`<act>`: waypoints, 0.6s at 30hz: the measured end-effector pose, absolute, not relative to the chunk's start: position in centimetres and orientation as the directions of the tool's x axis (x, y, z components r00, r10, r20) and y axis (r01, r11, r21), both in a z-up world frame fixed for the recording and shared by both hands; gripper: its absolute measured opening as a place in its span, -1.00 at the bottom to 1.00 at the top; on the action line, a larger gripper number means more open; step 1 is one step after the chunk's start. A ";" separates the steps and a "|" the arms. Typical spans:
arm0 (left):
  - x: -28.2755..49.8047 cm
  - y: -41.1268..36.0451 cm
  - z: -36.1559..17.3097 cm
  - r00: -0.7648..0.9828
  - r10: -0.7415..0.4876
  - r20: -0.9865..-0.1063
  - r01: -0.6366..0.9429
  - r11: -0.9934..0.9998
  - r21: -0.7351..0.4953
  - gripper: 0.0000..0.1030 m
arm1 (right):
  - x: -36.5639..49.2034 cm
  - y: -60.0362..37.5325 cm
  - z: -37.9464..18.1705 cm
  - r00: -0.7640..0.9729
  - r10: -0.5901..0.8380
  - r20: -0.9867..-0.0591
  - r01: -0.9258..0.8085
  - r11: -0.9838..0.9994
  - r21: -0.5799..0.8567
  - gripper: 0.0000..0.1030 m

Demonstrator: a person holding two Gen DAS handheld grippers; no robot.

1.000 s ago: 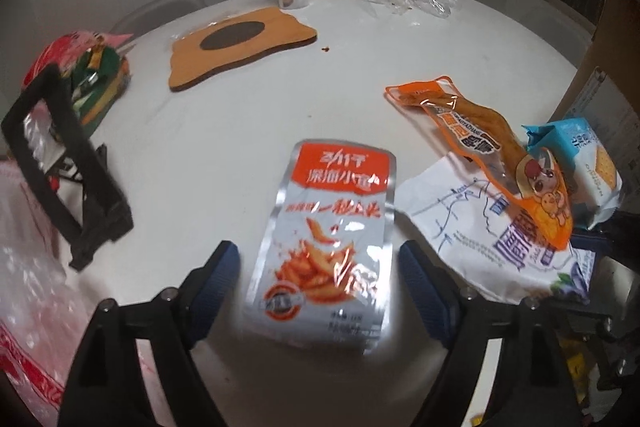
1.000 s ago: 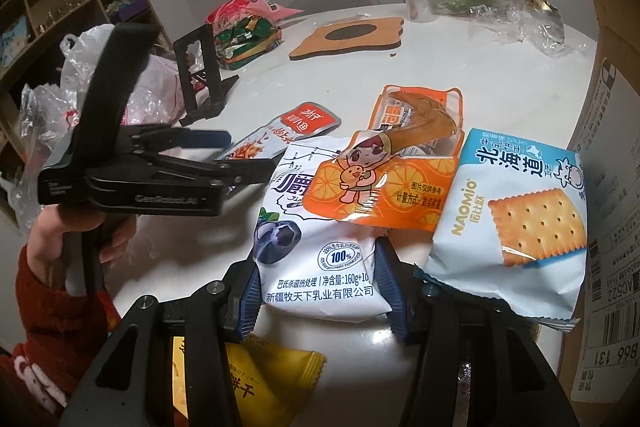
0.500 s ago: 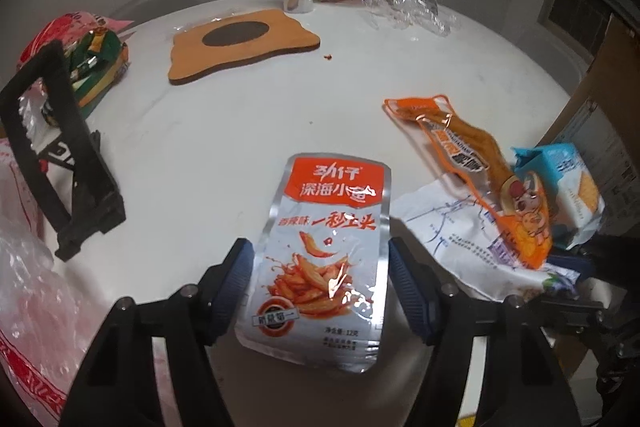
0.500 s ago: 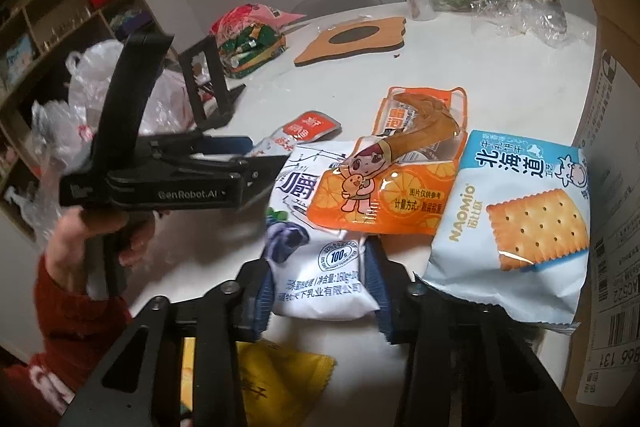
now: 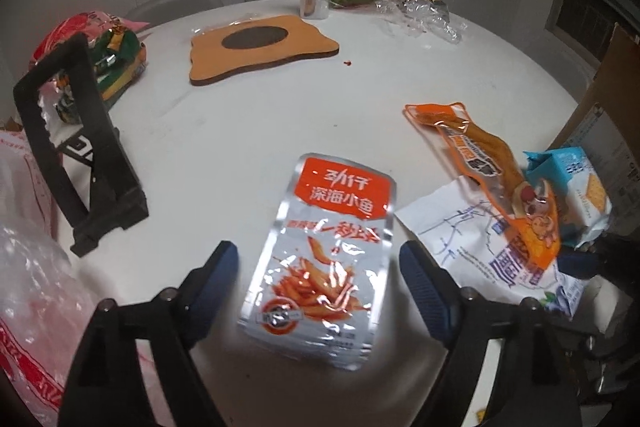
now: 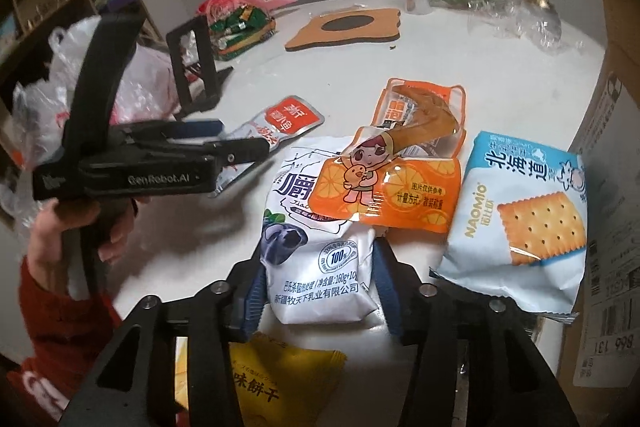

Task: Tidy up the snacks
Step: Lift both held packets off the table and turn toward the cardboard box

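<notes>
The silver fish snack packet (image 5: 324,259) is lying flat on the bench (image 5: 240,131), untouched. The left gripper (image 5: 318,267) is spreading its fingers again after a brief squeeze; right gripper (image 6: 316,283), likewise reopening, is straddling the white milk pouch (image 6: 316,247) without pinching it.

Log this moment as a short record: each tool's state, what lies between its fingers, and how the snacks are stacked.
left tool: jaws opening, clear of the silver fish pouch lying between them
right tool: jaws opening, white milk pouch between them
stack: orange pack lies on the milk pouch
beside stack: blue cracker bag, next to a cardboard box
near edge: yellow biscuit pack
surface: white round table
</notes>
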State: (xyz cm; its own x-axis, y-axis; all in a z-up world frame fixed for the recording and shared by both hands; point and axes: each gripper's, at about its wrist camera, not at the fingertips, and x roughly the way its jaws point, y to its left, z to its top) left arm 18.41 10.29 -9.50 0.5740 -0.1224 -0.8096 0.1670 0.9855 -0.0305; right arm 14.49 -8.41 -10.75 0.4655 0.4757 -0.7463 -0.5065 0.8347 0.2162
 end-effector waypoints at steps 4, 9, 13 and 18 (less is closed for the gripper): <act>19.0 10.2 -10.1 0.556 -0.136 -0.820 0.190 0.981 -0.033 0.57 | 14.5 -7.1 -10.9 0.499 0.424 -0.756 -0.499 0.853 0.150 0.22; 18.6 9.5 -10.1 0.567 -0.130 -0.813 0.215 0.977 -0.006 0.40 | 14.4 -5.8 -11.2 0.534 0.372 -0.759 -0.502 0.862 0.069 0.22; 18.3 9.4 -10.0 0.563 -0.138 -0.815 0.231 0.973 -0.006 0.29 | 14.1 -5.4 -11.3 0.566 0.359 -0.742 -0.524 0.852 0.012 -0.20; 18.2 10.0 -9.7 0.557 -0.172 -0.812 0.212 0.975 -0.061 0.29 | 15.0 -6.6 -10.6 0.523 0.443 -0.729 -0.520 0.843 0.139 -0.49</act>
State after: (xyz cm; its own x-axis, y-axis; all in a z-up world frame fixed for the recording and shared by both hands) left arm 18.18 10.03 -9.71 0.5575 -0.1716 -0.8123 0.2115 0.9755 -0.0609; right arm 15.01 -6.58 -10.63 0.5225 0.4426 -0.7288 -0.5201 0.8427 0.1389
